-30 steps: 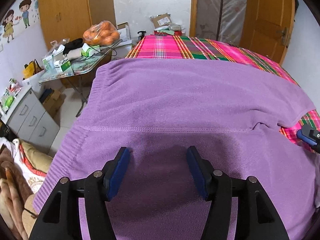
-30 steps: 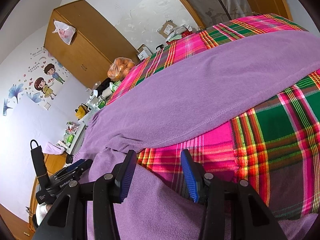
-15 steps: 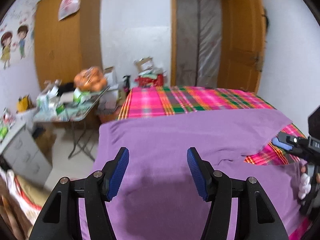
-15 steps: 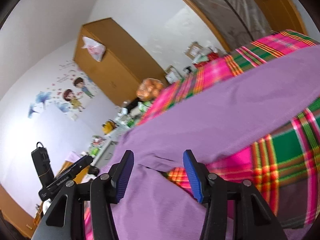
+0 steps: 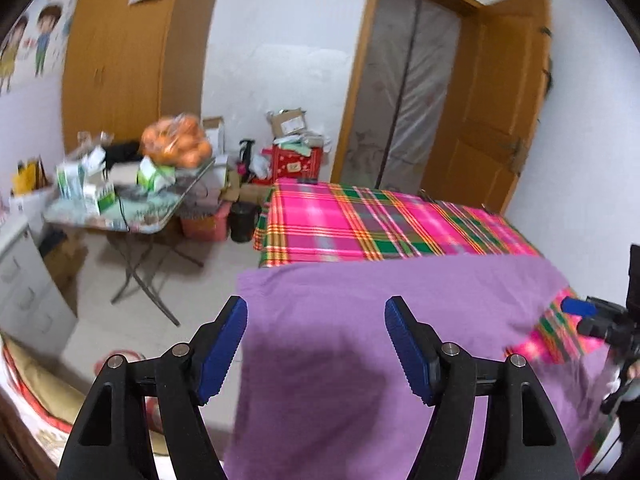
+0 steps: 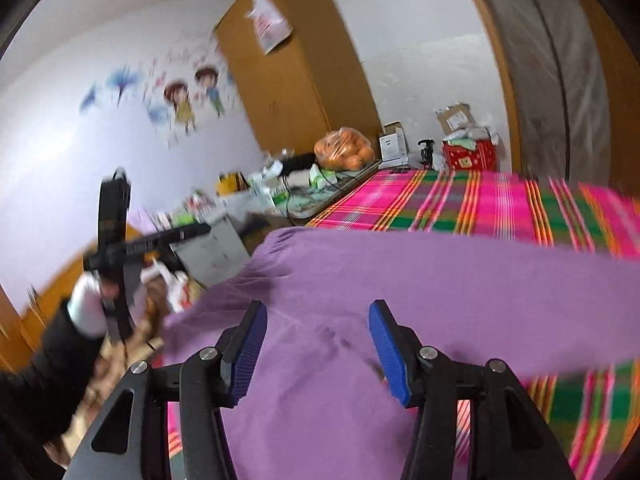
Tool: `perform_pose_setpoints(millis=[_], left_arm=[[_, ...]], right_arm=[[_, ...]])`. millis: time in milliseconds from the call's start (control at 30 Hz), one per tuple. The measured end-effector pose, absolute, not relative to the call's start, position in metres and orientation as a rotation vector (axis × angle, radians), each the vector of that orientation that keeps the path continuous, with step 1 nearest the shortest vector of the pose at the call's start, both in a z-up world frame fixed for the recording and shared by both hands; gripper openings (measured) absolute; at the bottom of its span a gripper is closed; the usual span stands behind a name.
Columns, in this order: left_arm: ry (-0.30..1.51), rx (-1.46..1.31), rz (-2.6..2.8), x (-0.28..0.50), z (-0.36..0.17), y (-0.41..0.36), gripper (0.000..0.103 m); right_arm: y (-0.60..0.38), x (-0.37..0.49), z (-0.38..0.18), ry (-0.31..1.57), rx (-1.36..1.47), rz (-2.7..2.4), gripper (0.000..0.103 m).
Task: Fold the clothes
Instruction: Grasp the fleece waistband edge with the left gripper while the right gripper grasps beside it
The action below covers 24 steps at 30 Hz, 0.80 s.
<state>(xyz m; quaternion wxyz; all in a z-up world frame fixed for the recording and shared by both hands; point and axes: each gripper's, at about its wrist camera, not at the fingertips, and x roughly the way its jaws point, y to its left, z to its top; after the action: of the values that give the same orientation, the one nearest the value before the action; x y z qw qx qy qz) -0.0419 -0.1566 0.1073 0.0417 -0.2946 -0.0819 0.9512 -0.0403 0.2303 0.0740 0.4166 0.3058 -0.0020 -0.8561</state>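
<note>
A soft, fleecy purple garment lies spread on the pink-and-green plaid bed. The left gripper and right gripper hang above it, ribbed blue pads apart, gripping nothing.

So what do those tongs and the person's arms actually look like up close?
Each set of tongs, left and right, has two black angular plastic arms with triangular cut-outs and silver screw heads, tipped with ribbed blue pads. In the right wrist view, the left tool shows a black handle with white lettering, blurred, gripped by a hand in a white glove below a black sleeve.
</note>
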Motion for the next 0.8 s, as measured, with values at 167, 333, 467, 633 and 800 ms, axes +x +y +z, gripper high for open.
perform_pose_setpoints(millis=[167,333,467,633,800], left_arm=[[-0.212,-1.051,2.872,-0.094,0.088,-0.178,0.073],[-0.199,-1.189,2.802,-0.140,0.064,-0.196,0.073],[-0.269,-1.244,2.763,-0.163,0.048,-0.212,0.074],[-0.271,-1.242,2.715,-0.183,0.033,-0.212,0.074],[-0.242,-1.256,2.687,-0.195,0.020,-0.207,0.074]], right_arm=[[0.190,-0.090,0.070,0.230,0.842,-2.122,0.055],[0.170,-0.146,0.051,0.354,0.909,-2.131,0.055],[0.164,-0.187,0.035,0.452,0.940,-2.128,0.055],[0.163,-0.228,0.019,0.543,0.969,-2.101,0.055],[0.165,-0.260,0.003,0.544,0.999,-2.092,0.055]])
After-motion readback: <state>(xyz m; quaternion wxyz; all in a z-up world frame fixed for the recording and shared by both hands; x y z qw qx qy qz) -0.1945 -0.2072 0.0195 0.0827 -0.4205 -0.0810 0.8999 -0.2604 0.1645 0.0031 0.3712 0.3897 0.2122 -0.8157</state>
